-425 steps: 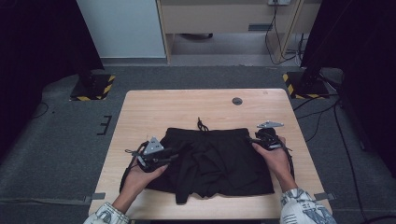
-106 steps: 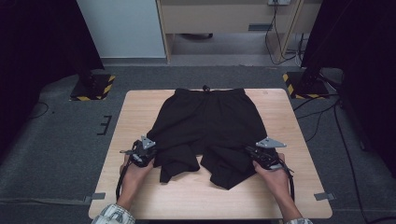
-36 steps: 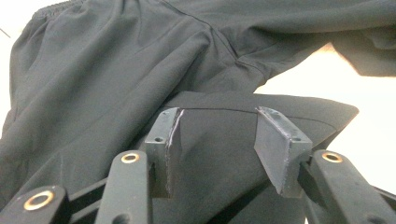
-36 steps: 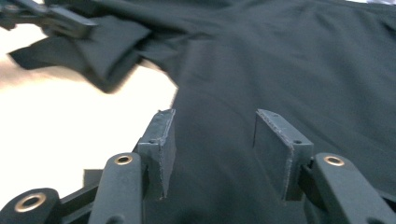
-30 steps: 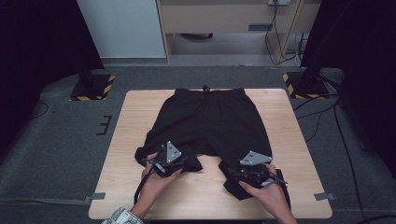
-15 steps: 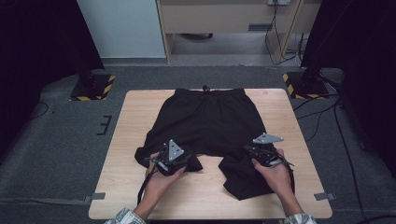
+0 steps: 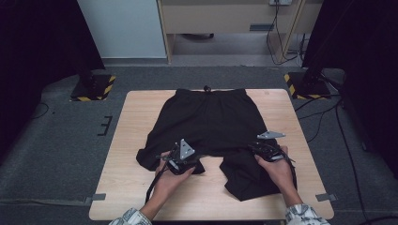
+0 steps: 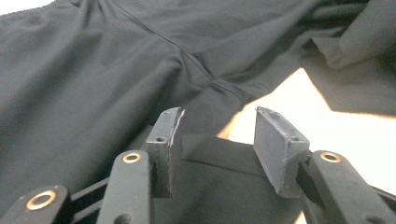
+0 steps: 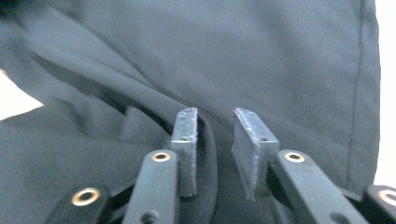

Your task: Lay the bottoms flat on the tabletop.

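Black shorts (image 7: pixel 211 122) lie flat on the wooden table (image 7: pixel 136 126), waistband at the far edge and legs toward me. My left gripper (image 7: pixel 190 159) rests on the inner hem of the left leg, which is bunched and folded inward. Its jaws (image 8: pixel 215 128) stand apart, and a flat band of hem (image 8: pixel 219 154) lies between them without being pinched. My right gripper (image 7: pixel 262 146) is on the right leg near its outer side. Its jaws (image 9: pixel 215 119) have just been opening: a narrow gap shows, with a rounded fold of cloth (image 9: pixel 208 154) against one pad.
Bare wood (image 7: pixel 206 197) lies between the two legs and along the front edge. The left gripper's cable (image 7: pixel 155 183) trails toward me across the table. Two stands with striped feet (image 7: pixel 94 86) (image 7: pixel 305 84) sit on the floor behind the far corners.
My right gripper has moved away from me and to the right along the right leg, which now lies longer. The left gripper has shifted slightly right on the bunched left hem.
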A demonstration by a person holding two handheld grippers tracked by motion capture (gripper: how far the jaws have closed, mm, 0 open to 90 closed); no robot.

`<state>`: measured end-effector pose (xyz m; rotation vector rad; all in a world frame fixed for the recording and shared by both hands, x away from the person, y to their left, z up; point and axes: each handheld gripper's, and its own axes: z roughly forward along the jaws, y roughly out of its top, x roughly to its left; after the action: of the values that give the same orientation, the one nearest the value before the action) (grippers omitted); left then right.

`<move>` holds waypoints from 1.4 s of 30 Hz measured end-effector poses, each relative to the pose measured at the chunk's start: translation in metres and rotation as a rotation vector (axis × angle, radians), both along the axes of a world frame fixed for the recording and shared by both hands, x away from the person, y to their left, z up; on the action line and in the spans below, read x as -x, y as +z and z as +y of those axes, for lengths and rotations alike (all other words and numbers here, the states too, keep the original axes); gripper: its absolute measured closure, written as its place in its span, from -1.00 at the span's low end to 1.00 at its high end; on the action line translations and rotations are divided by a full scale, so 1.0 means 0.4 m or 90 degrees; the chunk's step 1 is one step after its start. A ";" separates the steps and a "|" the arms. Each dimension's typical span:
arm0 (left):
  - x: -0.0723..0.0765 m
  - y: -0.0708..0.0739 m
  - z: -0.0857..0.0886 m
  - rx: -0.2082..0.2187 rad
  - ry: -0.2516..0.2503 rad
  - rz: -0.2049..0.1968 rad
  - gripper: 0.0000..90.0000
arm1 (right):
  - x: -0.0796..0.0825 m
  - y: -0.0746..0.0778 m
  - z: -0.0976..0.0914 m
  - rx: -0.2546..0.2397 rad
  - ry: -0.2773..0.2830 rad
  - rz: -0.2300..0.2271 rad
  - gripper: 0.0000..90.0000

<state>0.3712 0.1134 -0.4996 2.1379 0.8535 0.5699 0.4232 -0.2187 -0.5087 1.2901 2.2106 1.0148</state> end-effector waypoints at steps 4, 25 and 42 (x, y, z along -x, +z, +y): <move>0.009 -0.003 -0.010 -0.011 -0.009 -0.004 0.14 | 0.035 0.068 0.014 -0.027 0.004 -0.043 0.35; -0.012 0.033 0.016 0.041 -0.008 0.001 0.15 | 0.142 0.034 0.101 0.044 0.111 0.011 0.27; -0.109 -0.006 -0.063 -0.001 -0.061 0.042 0.12 | 0.195 0.061 -0.009 -0.051 0.134 -0.004 0.96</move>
<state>0.4147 0.0883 -0.5022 2.1960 0.7817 0.4524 0.3452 -0.2223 -0.4842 1.1017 2.3606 1.1939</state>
